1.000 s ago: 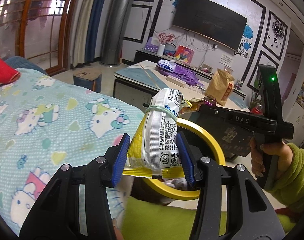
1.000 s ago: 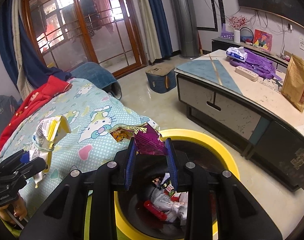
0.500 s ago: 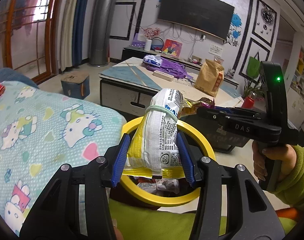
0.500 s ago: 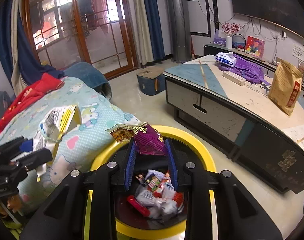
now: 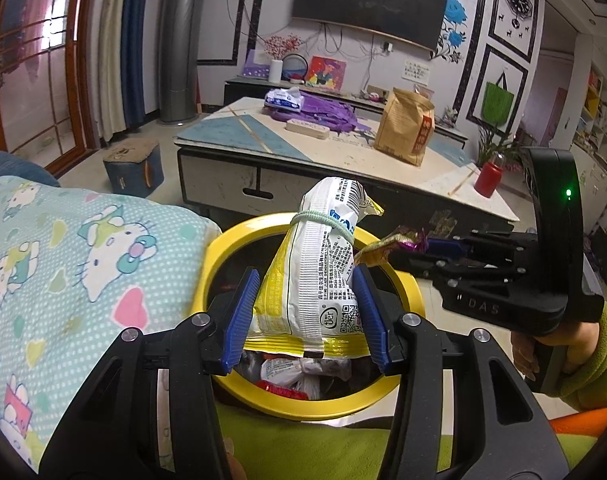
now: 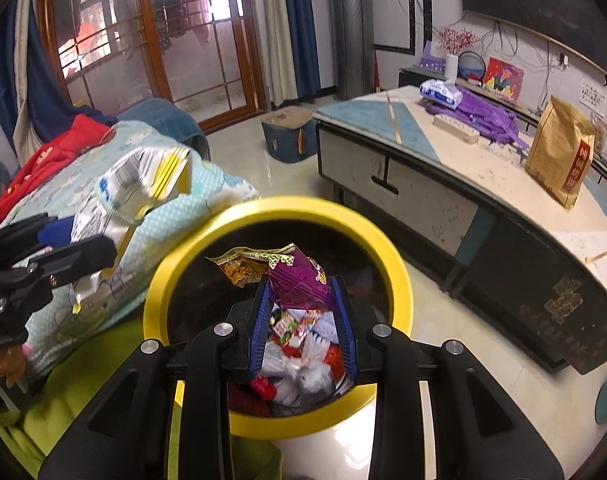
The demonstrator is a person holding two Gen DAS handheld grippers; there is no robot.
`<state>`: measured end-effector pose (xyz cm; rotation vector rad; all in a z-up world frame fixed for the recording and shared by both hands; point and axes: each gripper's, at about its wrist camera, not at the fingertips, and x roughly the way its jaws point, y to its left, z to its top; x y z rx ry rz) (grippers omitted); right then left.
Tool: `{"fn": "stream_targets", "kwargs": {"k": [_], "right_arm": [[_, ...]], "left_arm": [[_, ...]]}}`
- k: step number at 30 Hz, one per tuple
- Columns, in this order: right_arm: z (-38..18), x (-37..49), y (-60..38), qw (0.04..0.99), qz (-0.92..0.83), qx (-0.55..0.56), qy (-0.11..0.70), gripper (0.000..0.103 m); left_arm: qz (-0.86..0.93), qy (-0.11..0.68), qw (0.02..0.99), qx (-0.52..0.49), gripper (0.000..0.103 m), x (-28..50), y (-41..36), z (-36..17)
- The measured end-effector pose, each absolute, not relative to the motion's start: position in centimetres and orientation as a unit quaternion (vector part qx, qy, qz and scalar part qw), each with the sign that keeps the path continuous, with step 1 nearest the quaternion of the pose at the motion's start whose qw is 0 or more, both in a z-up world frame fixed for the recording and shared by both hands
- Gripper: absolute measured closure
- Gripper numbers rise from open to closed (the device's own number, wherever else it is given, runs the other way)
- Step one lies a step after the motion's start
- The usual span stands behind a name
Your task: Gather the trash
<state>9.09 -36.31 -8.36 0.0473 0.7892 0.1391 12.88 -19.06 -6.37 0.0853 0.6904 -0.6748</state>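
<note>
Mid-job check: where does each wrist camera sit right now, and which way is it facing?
Left wrist: on the left claw, tilted down over the yellow-rimmed bin, gripping a white snack bag; the right claw and a green sleeve show.
Right wrist: on the right claw, above the bin, holding a purple wrapper; the left claw shows at left.
Shared: bin, both claws, snack bag, low table.

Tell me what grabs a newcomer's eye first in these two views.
The yellow-rimmed trash bin in the middle, already holding crumpled wrappers, stands out at once. Above it the left hand-held gripper clamps a white and yellow snack bag tied with a green band, while the right hand-held gripper pinches a purple wrapper over the bin's opening. To the left lies a cartoon-cat blanket.
</note>
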Motion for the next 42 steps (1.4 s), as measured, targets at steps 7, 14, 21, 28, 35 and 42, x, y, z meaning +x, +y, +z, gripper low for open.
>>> {"fn": "stream_targets", "kwargs": {"k": [7, 14, 21, 28, 35, 42], "right_arm": [[-9.4, 9.2, -36.1, 0.915, 0.07, 0.03, 0.397, 0.073], [-9.7, 9.2, -36.3, 0.913, 0.069, 0.035, 0.4, 0.058], [-9.3, 9.1, -36.4, 0.917, 0.067, 0.04, 0.392, 0.032], [-8.1, 8.9, -36.1, 0.925, 0.063, 0.046, 0.372, 0.014], [-6.0, 8.6, -33.9, 0.936, 0.077, 0.053, 0.34, 0.007], [-3.9, 7.1, -30.0, 0.953, 0.111, 0.024, 0.282, 0.007]], "left_arm": [[-0.326, 0.344, 0.879, 0.049, 0.062, 13.4, -20.1, -7.2], [-0.323, 0.35, 0.878, 0.048, 0.06, 14.2, -20.3, -7.4], [-0.314, 0.345, 0.884, 0.034, 0.03, 14.3, -19.4, -6.9], [-0.276, 0.343, 0.898, 0.012, 0.011, 14.6, -17.2, -6.0], [-0.207, 0.329, 0.921, -0.024, 0.011, 14.3, -12.7, -4.2], [-0.145, 0.295, 0.944, -0.035, 0.011, 12.5, -7.7, -2.4]]}}
